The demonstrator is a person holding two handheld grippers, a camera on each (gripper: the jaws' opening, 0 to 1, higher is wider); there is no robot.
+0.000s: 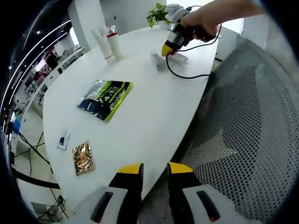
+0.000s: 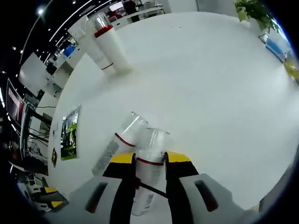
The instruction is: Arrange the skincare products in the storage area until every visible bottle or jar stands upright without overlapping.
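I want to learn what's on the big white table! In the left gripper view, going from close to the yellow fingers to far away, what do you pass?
Gold packet → small white card → green and black pouch → lying clear bottles → standing white bottles → plant.

hand-held gripper [image 2: 150, 165] clasping bottle [image 2: 148, 168] (clear-capped)
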